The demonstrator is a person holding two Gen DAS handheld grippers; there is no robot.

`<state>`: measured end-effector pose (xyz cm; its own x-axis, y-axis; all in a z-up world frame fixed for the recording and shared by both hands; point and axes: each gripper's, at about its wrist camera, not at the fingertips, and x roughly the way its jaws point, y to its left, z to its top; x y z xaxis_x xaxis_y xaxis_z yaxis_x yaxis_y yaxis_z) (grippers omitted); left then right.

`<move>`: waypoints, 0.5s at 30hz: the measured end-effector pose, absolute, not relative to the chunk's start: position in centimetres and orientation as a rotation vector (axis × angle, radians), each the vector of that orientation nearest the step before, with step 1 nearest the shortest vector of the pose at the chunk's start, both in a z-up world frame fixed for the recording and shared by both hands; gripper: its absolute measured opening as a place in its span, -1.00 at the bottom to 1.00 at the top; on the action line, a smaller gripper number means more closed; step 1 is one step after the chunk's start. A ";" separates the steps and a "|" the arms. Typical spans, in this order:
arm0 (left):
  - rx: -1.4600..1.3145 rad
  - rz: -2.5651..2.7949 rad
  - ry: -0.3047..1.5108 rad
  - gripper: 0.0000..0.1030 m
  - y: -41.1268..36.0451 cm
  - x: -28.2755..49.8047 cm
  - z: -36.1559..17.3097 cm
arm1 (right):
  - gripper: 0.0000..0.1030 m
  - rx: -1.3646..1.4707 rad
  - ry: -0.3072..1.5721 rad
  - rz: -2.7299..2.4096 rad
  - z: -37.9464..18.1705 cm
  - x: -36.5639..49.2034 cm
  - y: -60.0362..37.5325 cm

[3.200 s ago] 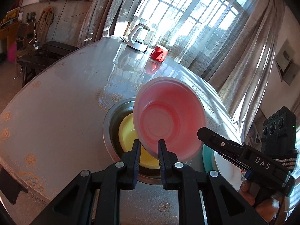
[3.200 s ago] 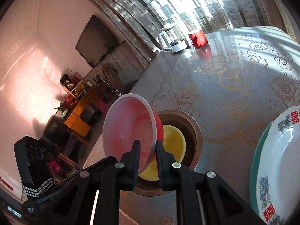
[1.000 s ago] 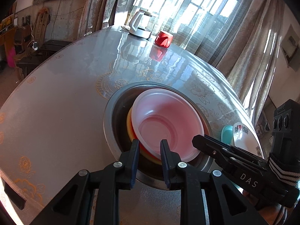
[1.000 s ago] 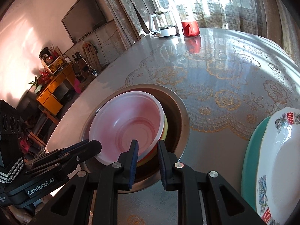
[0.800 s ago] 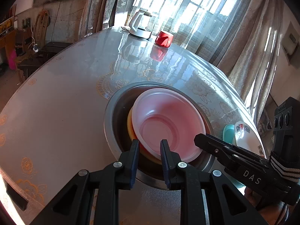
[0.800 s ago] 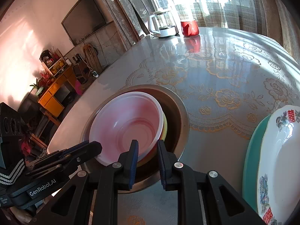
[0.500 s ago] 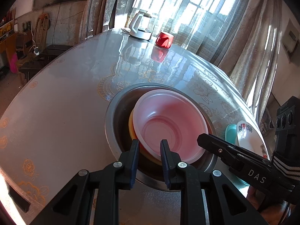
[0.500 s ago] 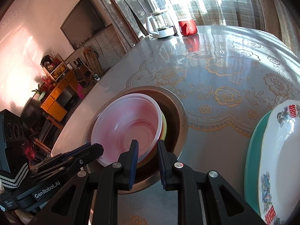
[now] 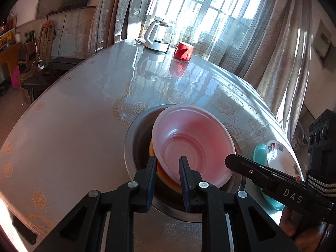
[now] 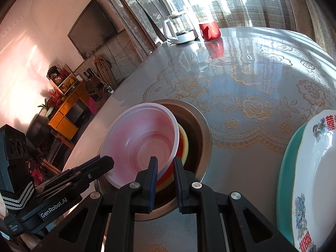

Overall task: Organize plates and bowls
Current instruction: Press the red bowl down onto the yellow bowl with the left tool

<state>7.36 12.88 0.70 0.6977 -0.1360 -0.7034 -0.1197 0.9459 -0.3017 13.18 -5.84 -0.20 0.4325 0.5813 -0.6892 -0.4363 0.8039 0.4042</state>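
Observation:
A translucent pink bowl (image 9: 193,145) (image 10: 142,140) lies tilted in a steel basin (image 9: 136,138) (image 10: 199,130), on top of a yellow bowl (image 9: 151,149) (image 10: 184,145). My left gripper (image 9: 167,168) has its jaws around the pink bowl's near rim, a small gap between them. My right gripper (image 10: 164,169) also straddles the rim, its jaws slightly apart. A white floral plate (image 10: 315,168) (image 9: 281,157) rests on a teal plate (image 10: 287,168) (image 9: 259,153) at the right.
A white kettle (image 9: 156,36) (image 10: 178,29) and a red cup (image 9: 183,51) (image 10: 210,30) stand at the table's far side. The round table (image 9: 73,115) has a glossy lace-pattern cover. Curtains and a window are behind it.
The pink bowl came down from upright in the air into the basin over the yellow bowl. Since half a second ago both grippers' jaws have parted slightly and drawn back a little.

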 end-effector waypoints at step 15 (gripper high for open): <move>-0.360 -0.002 0.809 -0.54 13.1 7.0 0.6 | -0.63 0.226 0.963 0.623 -0.4 13.1 -6.6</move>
<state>7.01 13.13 0.61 0.6933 -0.1382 -0.7073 -0.1344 0.9394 -0.3153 13.08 -6.63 -0.43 0.4137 0.5870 -0.6959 -0.3933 0.8046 0.4448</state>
